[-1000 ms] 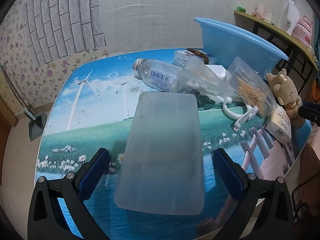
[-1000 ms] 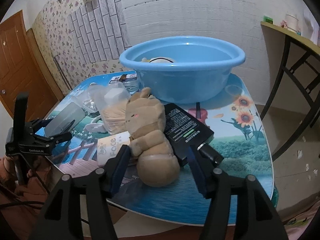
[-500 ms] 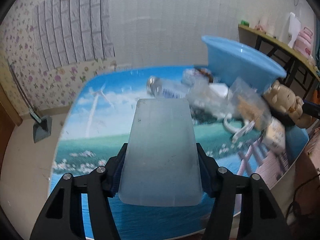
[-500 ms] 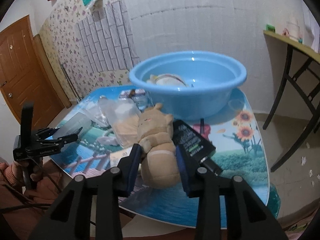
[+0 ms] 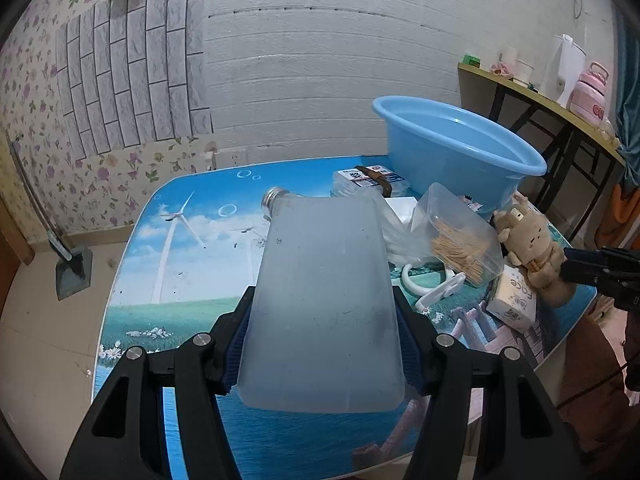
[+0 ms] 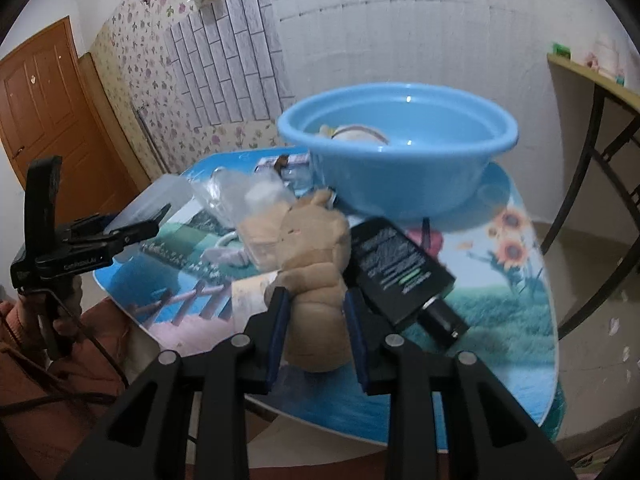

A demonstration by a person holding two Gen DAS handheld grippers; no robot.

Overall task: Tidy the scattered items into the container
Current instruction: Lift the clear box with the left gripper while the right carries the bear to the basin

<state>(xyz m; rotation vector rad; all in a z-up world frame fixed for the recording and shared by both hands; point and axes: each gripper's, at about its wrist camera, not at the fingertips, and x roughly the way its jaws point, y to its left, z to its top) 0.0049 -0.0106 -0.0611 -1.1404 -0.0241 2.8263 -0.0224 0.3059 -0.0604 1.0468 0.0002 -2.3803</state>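
Note:
My left gripper (image 5: 323,292) is shut on a frosted translucent plastic box (image 5: 320,248) and holds it tilted above the table. From the right wrist view, that left gripper (image 6: 160,216) and the box show at the left. My right gripper (image 6: 314,294) has its jaws closing on a tan plush bear (image 6: 316,232), with both pads pressing its lower body. The bear (image 5: 528,240) stands at the table's right edge. The blue basin (image 6: 400,176) sits just behind the bear, with a pale item (image 6: 360,134) inside it.
A black box (image 6: 400,264) lies right of the bear. A clear jar of toothpicks (image 5: 460,240), a metal-capped bottle (image 5: 274,196), a white hook (image 5: 436,288), a tissue pack (image 5: 514,296) and a flat packet (image 5: 368,178) crowd the table. A shelf table (image 5: 540,96) stands at the right.
The left jaws went from wide apart to gripping the frosted box and raised it off the table. The right jaws narrowed onto the plush bear, which now stands more upright.

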